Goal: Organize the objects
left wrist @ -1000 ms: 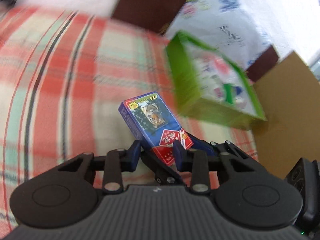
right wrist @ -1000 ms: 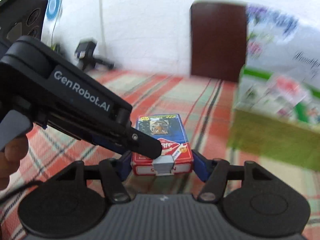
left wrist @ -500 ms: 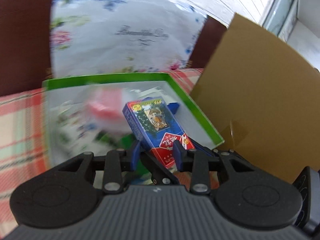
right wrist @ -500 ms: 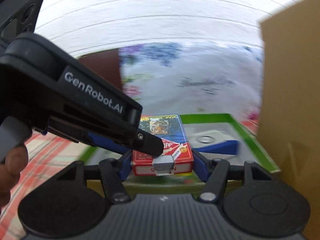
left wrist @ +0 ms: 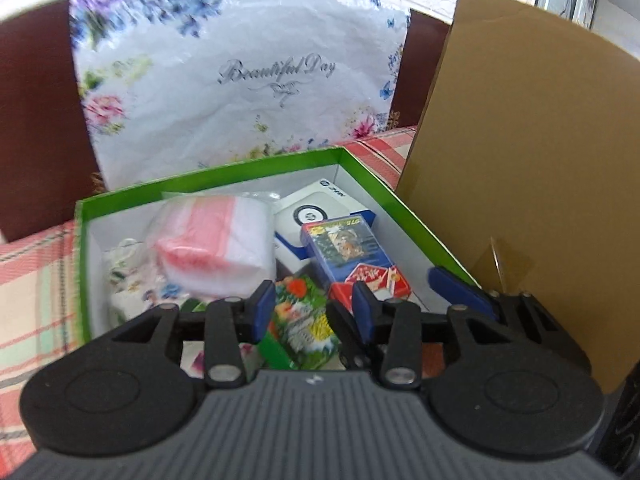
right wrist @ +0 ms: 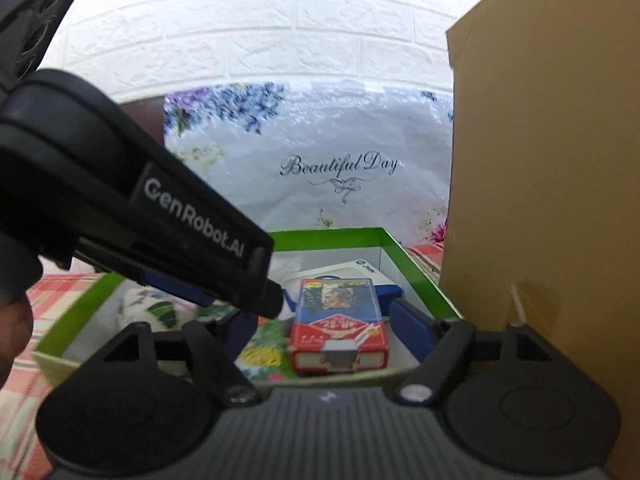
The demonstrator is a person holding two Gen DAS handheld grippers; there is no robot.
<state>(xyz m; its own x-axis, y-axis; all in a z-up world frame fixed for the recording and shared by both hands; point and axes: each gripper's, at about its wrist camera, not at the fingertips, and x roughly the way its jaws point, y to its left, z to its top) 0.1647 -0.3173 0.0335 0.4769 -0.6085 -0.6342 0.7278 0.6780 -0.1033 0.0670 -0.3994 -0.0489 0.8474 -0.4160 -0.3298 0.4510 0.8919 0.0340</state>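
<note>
A blue and red pack of playing cards (left wrist: 352, 254) lies in the green-rimmed box (left wrist: 208, 178), at its right side, also in the right wrist view (right wrist: 338, 320). My left gripper (left wrist: 308, 306) is open just over the box's near part, jaws apart, the pack to the right of its right finger. My right gripper (right wrist: 332, 326) is open with the pack lying between its spread fingers, not pinched. The left gripper's body (right wrist: 132, 216) crosses the right wrist view.
The box (right wrist: 416, 264) also holds a bagged red-and-white bundle (left wrist: 212, 248), a white-blue carton (left wrist: 316, 216), a green flowered packet (left wrist: 304, 320) and a flowered item (left wrist: 128, 276). A flowered plastic bag (left wrist: 240, 92) stands behind. A brown cardboard panel (left wrist: 532, 184) rises at the right. Plaid cloth (left wrist: 36, 280) lies underneath.
Both grippers carried the card pack from over the plaid cloth into the green box, then both opened. The pack now rests in the box.
</note>
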